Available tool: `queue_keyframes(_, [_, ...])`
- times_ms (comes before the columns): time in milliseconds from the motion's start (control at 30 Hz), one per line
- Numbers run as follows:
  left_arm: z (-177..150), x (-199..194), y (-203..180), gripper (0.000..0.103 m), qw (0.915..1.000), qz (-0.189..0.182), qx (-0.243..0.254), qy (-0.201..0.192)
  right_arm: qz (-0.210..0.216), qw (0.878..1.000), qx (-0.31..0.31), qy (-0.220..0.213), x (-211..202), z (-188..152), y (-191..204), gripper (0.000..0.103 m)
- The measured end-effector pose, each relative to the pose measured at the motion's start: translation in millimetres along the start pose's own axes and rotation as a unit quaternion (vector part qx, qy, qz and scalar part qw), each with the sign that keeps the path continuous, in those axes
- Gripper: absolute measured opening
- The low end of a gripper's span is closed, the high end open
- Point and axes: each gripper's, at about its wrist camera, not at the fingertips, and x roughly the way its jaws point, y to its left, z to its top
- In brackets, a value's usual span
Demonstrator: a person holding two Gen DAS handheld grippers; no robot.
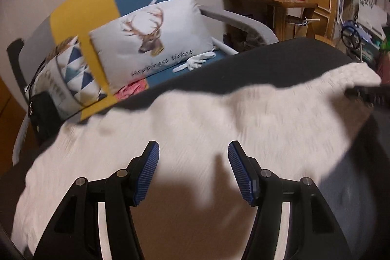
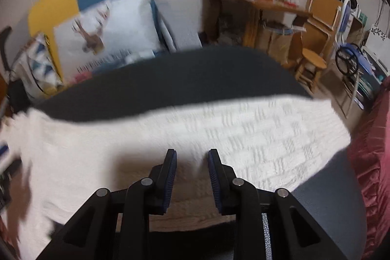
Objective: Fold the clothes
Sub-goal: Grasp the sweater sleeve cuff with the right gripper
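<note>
Sofa side: deer cushion (image 1: 151, 38) sits well behind the dark surface (image 1: 243, 65), clear of the work.
Left gripper (image 1: 193, 150): fingers stand wide apart above the white garment (image 1: 219, 113), gripping nothing.
Garment: spread flat across the surface, far edge toward the sofa, right end reaching the surface's edge.
Right gripper (image 2: 192, 157): fingers partly apart over the same cloth, nothing between them.
Risk: both views are blurred; a hurried pinch could catch one layer only, dragging the knit askew or off the right edge.
</note>
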Motion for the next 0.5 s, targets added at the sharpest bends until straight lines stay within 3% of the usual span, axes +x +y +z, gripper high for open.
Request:
queue_keyframes(133, [10.6,36.4,-7.6,0.063,0.9997,0.010,-0.008,0.022,-0.009,0.999,-0.039,-0.011,-9.1,-12.0,2.7,0.027])
queue_keyframes(267, [4.6,44.7,0.7,0.083,0.9991,0.023,-0.033,0.015,-0.004,1.000,0.010,-0.009,-18.0,-25.5,-19.3,0.027])
queue_keyframes(433, [3.2,49.3,6.3,0.087,0.9985,0.016,-0.049,0.020,-0.016,0.999,0.018,-0.021,-17.5,-28.3,-18.2,0.030])
queue_keyframes(500, [4.3,48.1,11.0,0.088,0.9980,0.001,-0.058,0.024,0.025,0.998,0.048,-0.021,-24.2,-26.7,-24.5,0.029])
